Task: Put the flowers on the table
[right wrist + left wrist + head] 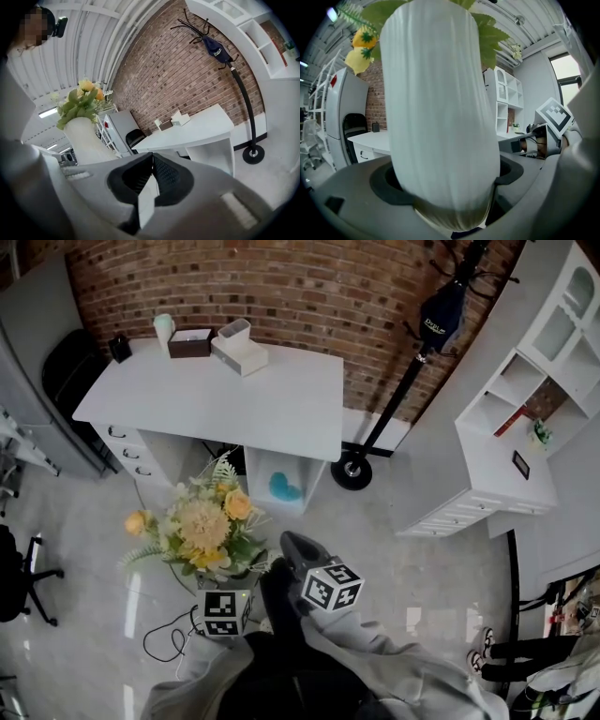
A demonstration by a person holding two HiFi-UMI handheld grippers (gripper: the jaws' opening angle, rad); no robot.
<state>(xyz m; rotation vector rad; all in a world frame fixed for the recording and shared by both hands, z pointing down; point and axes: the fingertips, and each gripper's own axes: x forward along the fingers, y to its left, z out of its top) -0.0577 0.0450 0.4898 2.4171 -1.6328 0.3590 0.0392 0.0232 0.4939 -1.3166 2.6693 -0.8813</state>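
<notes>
Your left fingers [349, 201] clamp the white vase [436, 108] of flowers [204, 526] in front of the surface [234, 399], while your right fingers [125, 180] are pressed together on nothing.

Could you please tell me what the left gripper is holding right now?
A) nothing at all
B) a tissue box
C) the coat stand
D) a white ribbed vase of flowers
D: in the left gripper view, the jaws of the left gripper are clamped on the white ribbed vase, which carries yellow flowers.
</notes>
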